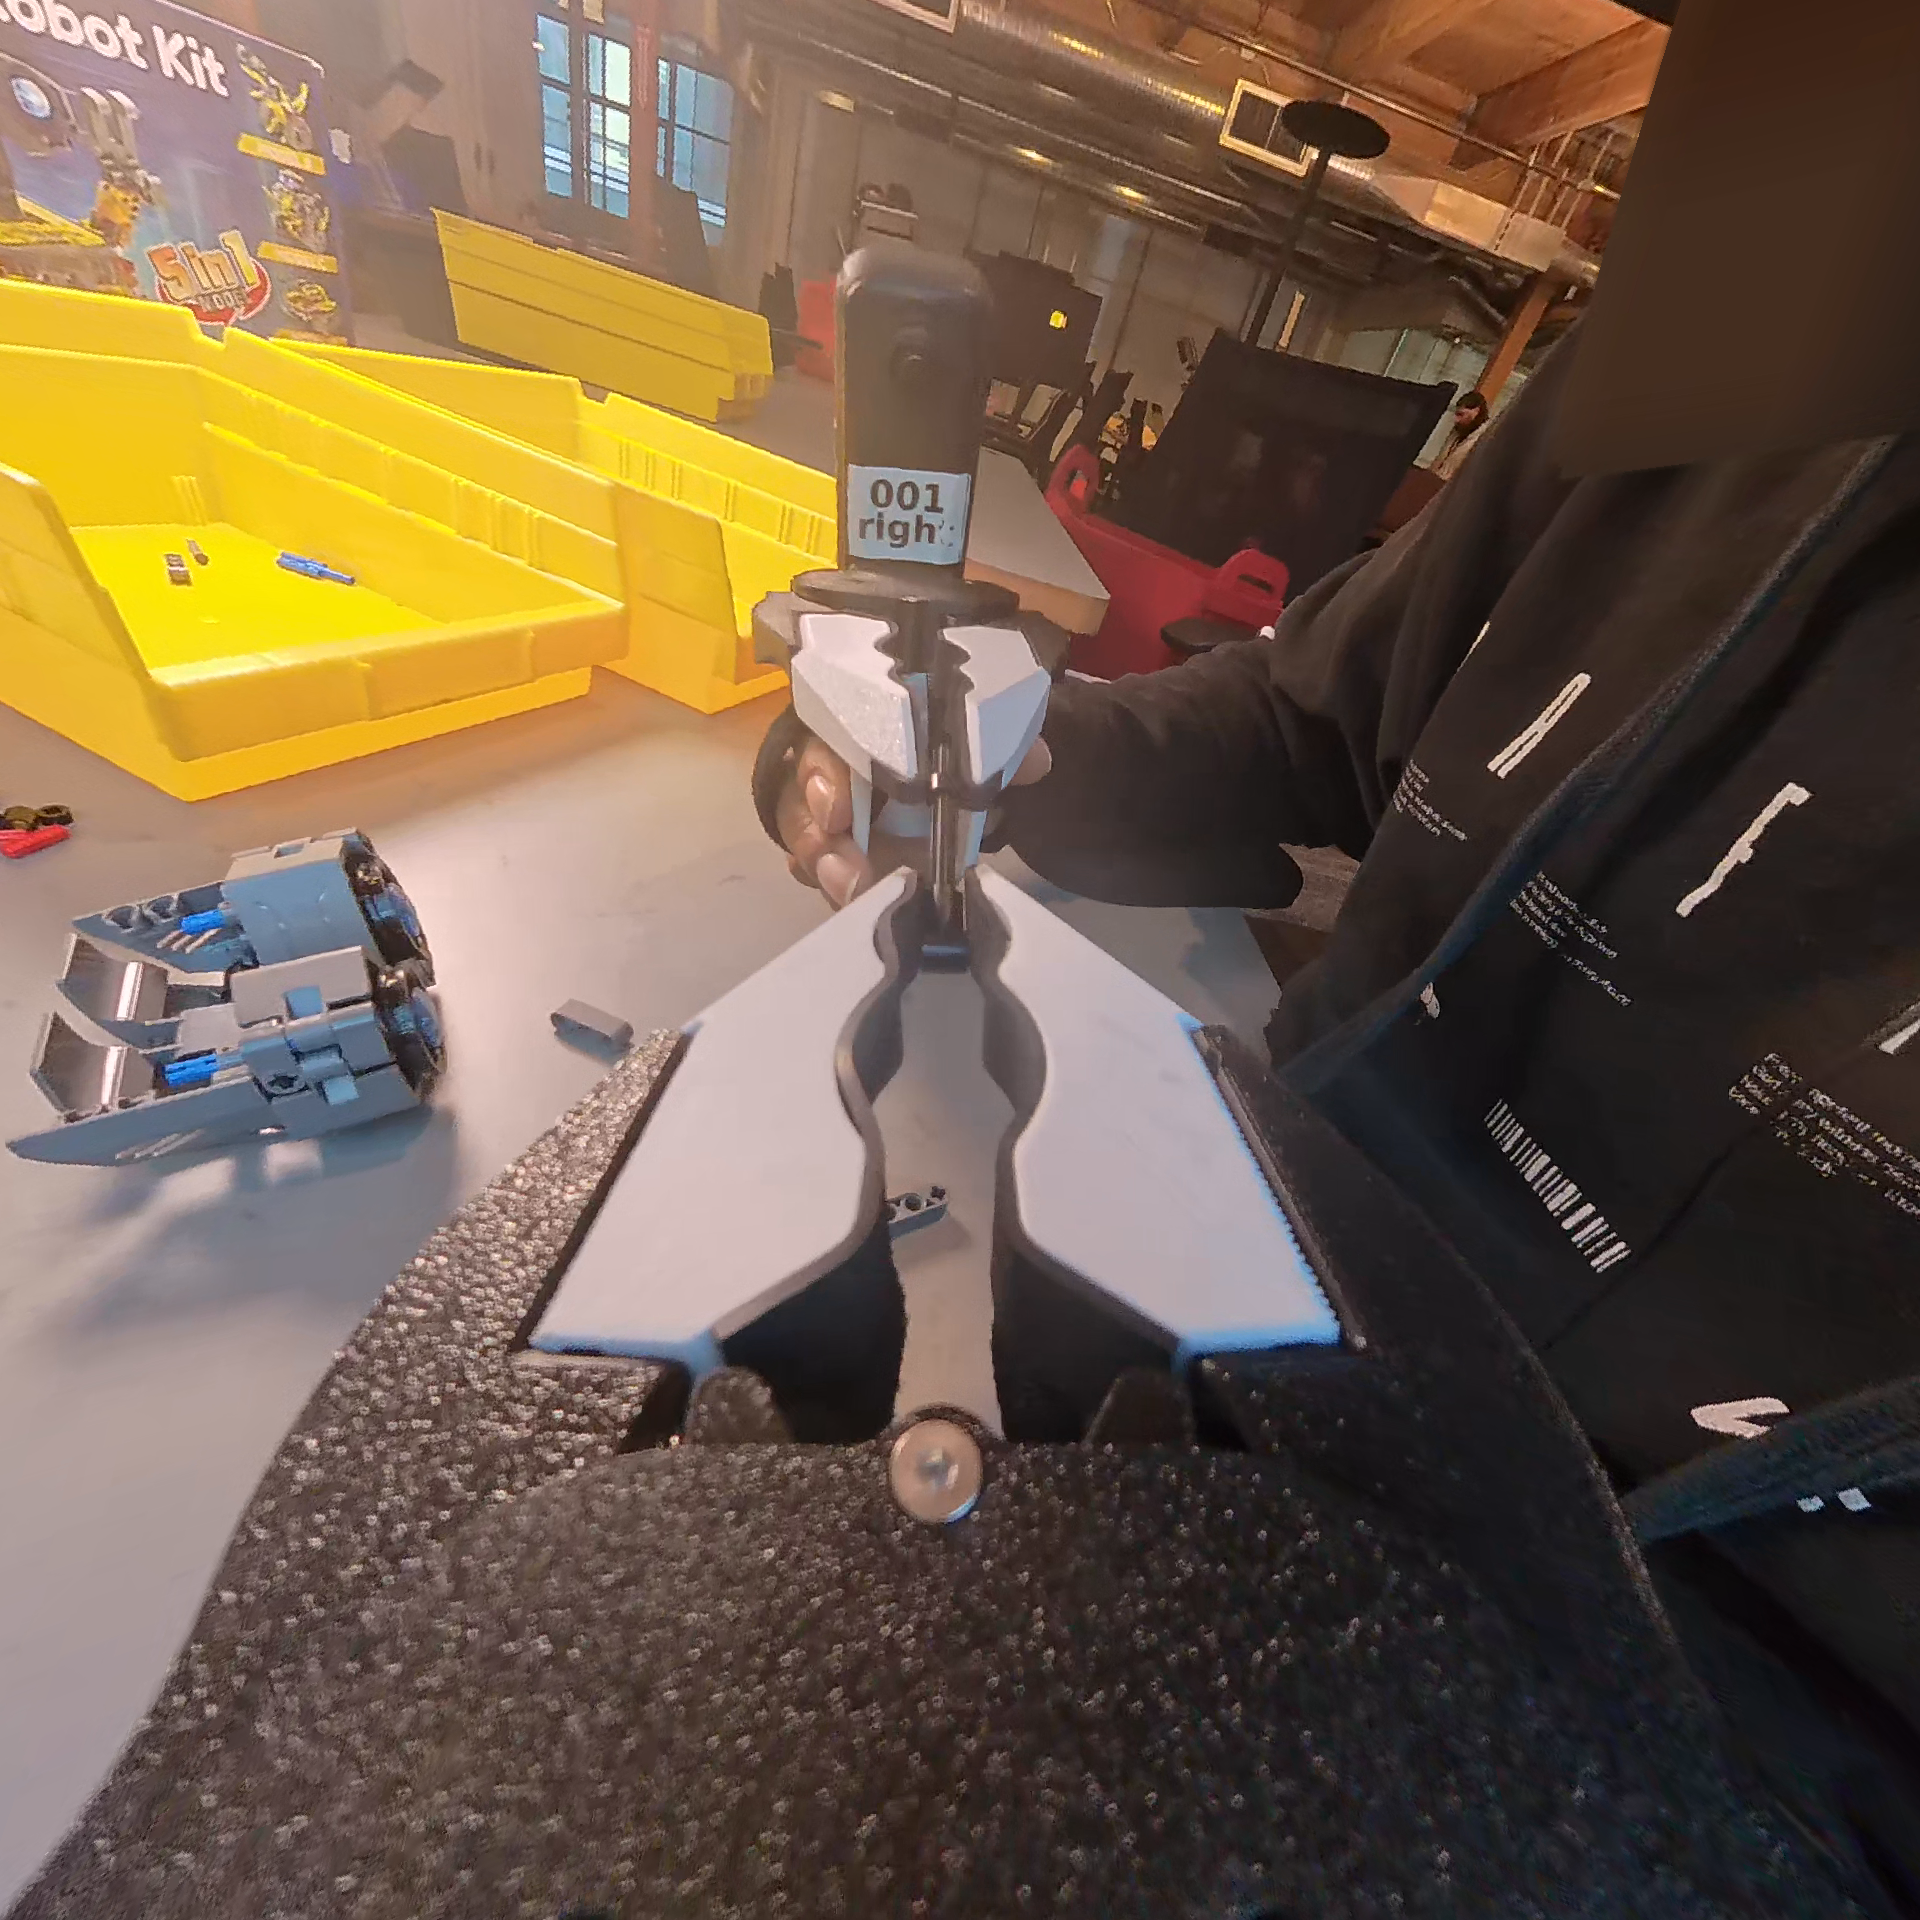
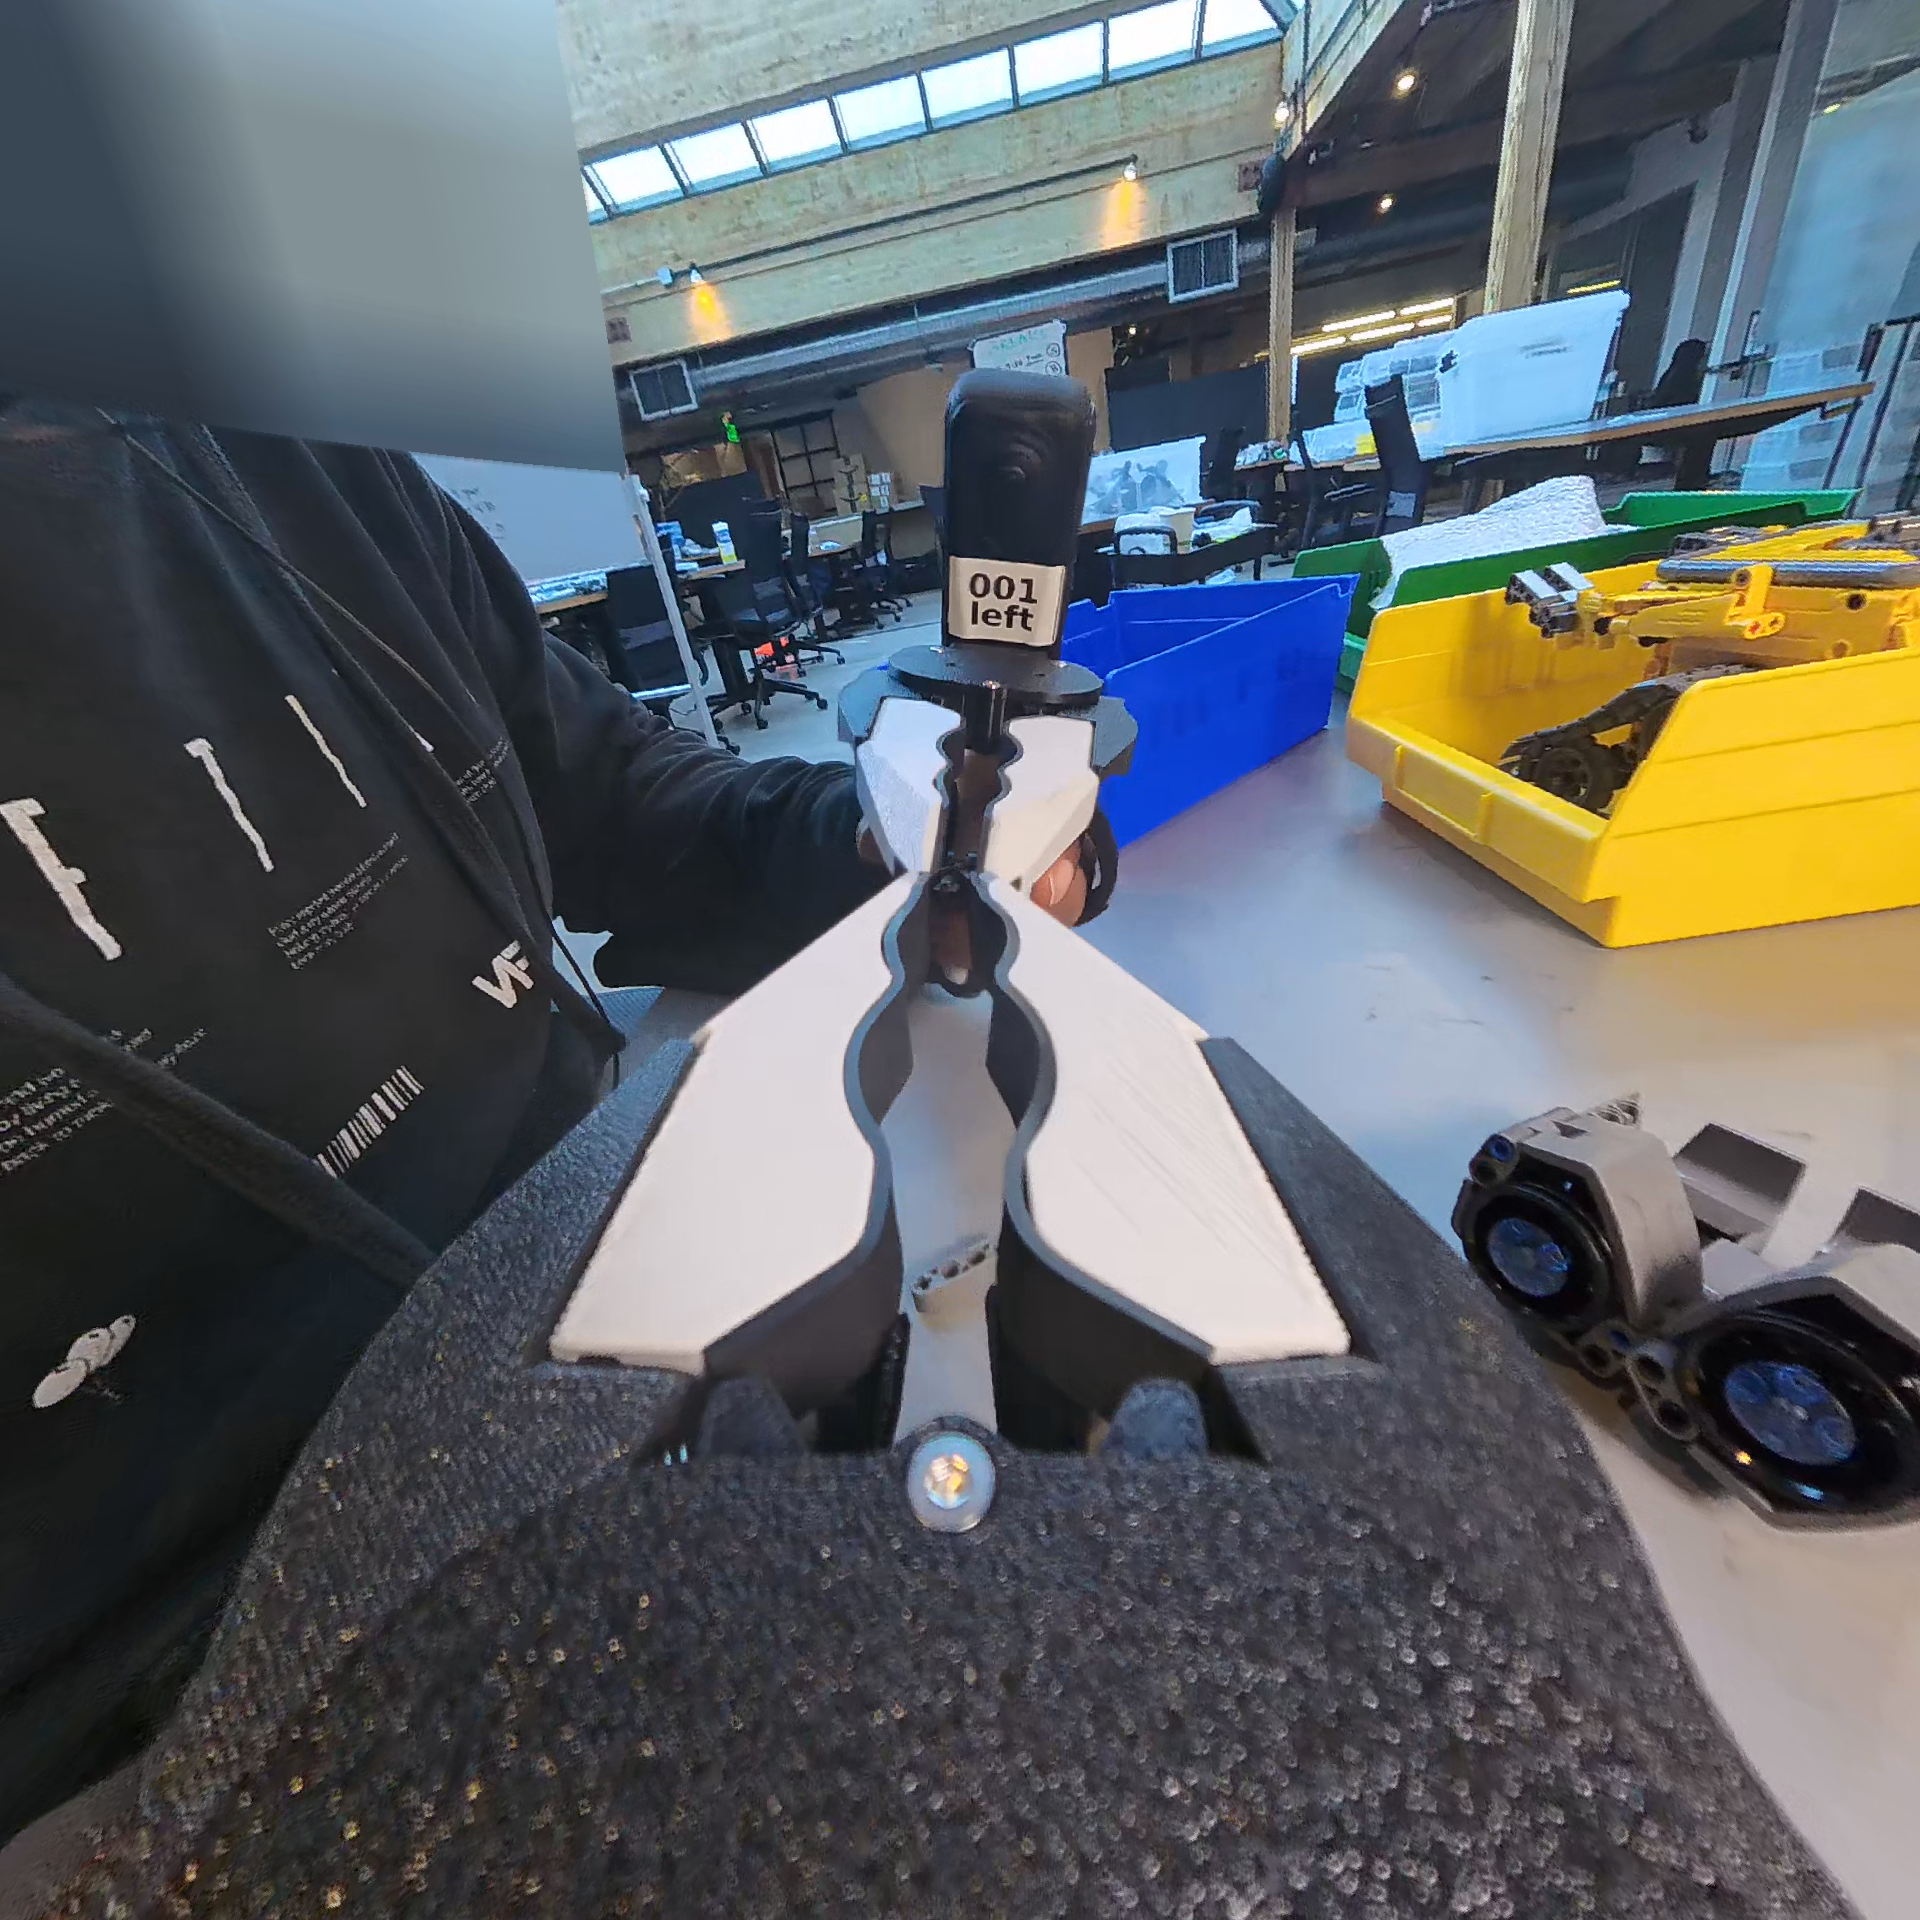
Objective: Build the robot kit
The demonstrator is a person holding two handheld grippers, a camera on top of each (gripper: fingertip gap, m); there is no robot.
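**Two grippers nose to nose over the grey table**

Both tools are up off the grey tabletop [image 1: 156, 1403] and pointed straight at each other, tip against tip. The left gripper [image 1: 938, 920] has its white fingers drawn narrow, and a small dark piece [image 1: 941, 952] sits pinched just behind the tips. The right gripper [image 1: 940, 847] faces it, fingers just as close. Something thin and dark runs down the slit between them, but I cannot tell whether it is gripped or part of the tool. In the right wrist view, the right gripper [image 2: 951, 896] shows the same narrow pinch.

Off to one side lies a grey toy-brick assembly with black wheels and blue pins [image 1: 249, 997], well apart from both tools. A small loose grey link [image 1: 592, 1023] rests between it and the grippers. Beyond them is a yellow plastic bin [image 1: 312, 665] with a few tiny parts in it.
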